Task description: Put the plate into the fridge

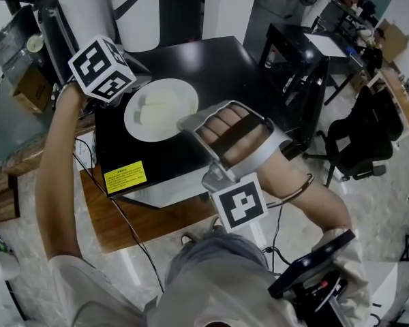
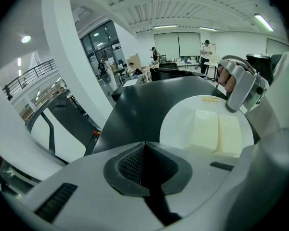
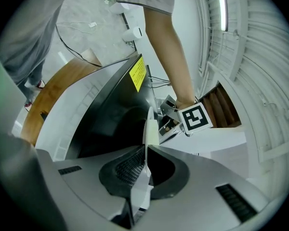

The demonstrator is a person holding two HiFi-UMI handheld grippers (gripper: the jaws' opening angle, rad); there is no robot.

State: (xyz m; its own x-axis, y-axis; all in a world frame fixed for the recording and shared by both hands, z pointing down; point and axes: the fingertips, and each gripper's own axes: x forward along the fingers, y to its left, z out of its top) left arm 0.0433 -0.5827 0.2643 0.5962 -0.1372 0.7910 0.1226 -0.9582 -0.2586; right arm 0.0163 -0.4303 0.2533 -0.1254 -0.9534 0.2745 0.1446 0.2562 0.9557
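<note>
Your right gripper [image 1: 185, 122] pinches the rim of the round white plate [image 1: 157, 132], left gripper [image 2: 145, 170] is pressed together w/ nothing inside; plate not yet in fridge.

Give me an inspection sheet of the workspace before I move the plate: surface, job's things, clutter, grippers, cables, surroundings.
Surface: black top, with a yellow sticker at its front edge.
Job's things: white plate on the top, carrying two pale blocks.
Clutter: nothing seen on the top.
Grippers: right gripper shut on the plate's rim; left gripper shut with nothing between its jaws, beside the plate.
Cables: black cable runs from the front down across the wooden board.
Surroundings: black chair and black table to the right.
</note>
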